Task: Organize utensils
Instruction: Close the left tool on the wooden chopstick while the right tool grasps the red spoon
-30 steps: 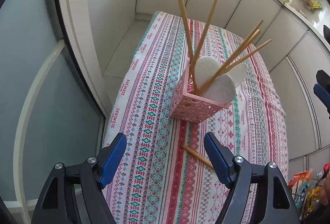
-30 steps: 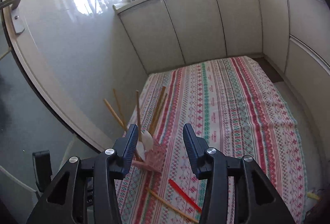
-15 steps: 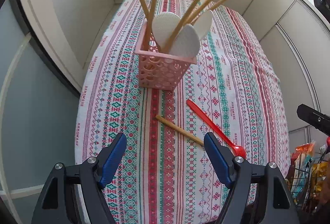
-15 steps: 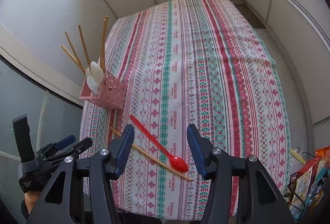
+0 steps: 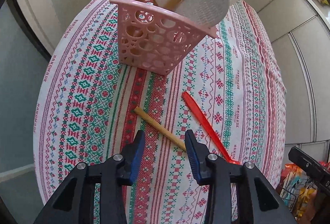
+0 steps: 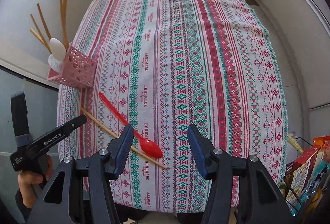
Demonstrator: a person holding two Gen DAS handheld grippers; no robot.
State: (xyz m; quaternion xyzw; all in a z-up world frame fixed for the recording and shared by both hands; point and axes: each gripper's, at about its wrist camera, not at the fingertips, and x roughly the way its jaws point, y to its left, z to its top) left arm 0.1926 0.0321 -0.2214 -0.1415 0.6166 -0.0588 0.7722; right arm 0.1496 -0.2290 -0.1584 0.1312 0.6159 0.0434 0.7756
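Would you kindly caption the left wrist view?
Open left gripper above loose chopstick and red spoon, near pink basket.

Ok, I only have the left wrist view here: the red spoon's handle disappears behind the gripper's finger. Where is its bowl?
Observer: In the right wrist view, the bowl of the red spoon lies on the tablecloth, just ahead of the right gripper's left finger.
Operator: Is that gripper holding anything?
Observer: No, the right gripper is open and empty.
Operator: And the loose chopstick's hidden end?
Observer: The chopstick runs along the near edge of the bowl, and its thin tip ends just past it on the cloth.
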